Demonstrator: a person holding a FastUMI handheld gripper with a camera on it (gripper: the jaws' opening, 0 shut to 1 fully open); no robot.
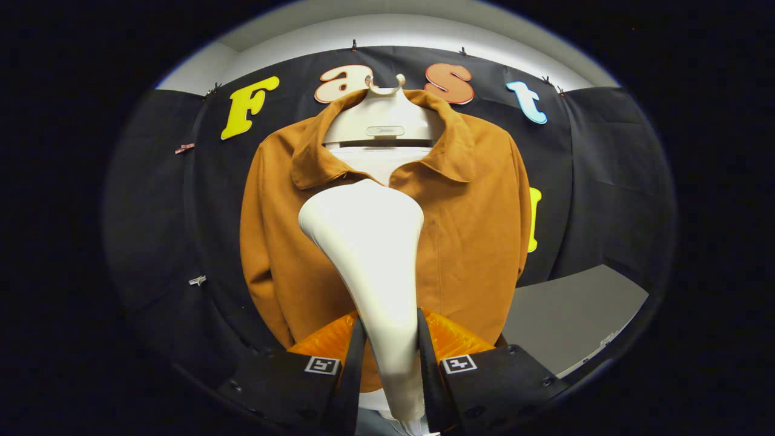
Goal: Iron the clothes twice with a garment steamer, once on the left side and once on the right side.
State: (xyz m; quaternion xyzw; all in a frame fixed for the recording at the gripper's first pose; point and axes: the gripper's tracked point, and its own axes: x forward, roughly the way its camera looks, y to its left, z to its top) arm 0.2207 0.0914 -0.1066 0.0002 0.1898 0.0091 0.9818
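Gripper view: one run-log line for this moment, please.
gripper: shut on steamer | steamer: head up, in front of jacket's middle | jacket: on hanger | contact: cannot tell

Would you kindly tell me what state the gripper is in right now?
Gripper: shut on the steamer, both fingers pressing its handle, its head held up in front of the jacket.

Gripper fingers clamped together
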